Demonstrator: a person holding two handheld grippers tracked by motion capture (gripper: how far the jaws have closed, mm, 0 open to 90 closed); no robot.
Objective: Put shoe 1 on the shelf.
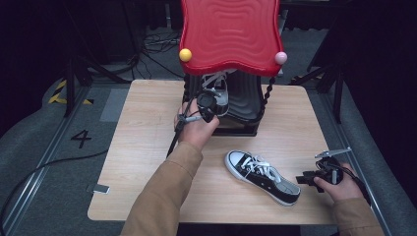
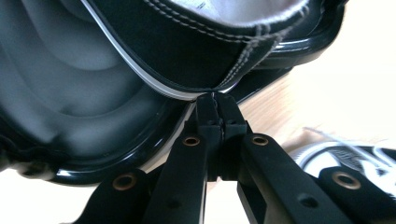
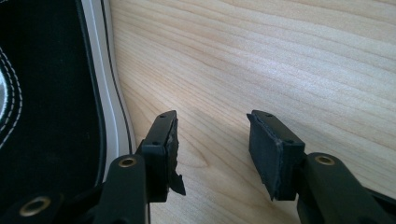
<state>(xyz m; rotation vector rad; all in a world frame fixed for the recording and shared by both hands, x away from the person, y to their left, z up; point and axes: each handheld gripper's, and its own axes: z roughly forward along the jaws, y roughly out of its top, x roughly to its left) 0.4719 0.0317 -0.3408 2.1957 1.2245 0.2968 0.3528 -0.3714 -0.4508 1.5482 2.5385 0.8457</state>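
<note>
The left claw (image 1: 206, 105) is up at the black ribbed plastic shoe rack (image 1: 244, 101) at the far side of the light wooden tabletop (image 1: 147, 142), under the rack's glossy red wavy top (image 1: 230, 32). Its jaws are pressed together, and in the left gripper view their tips pinch the heel edge of a black canvas sneaker with a white sole stripe (image 2: 196, 46), right where the back seam meets the sole. That sneaker sits just beyond the claw tips, on the rack's black shelf (image 2: 70, 93), with its heel toward the claw.

The right claw (image 1: 307, 178) rests low near the tabletop's right front corner, held in the person's right hand (image 1: 339, 187). Its jaws stand apart with bare wood between them, gripping nothing. Just to the left of this claw lies the second black canvas sneaker with white laces and a white toe cap (image 1: 261, 177), flat on its sole on the tabletop, its heel end nearest the claw and its toe pointing away toward the left claw's forearm. In the right gripper view its white sole edge (image 3: 100, 93) runs close beside the left-hand jaw without touching the pads.
</note>
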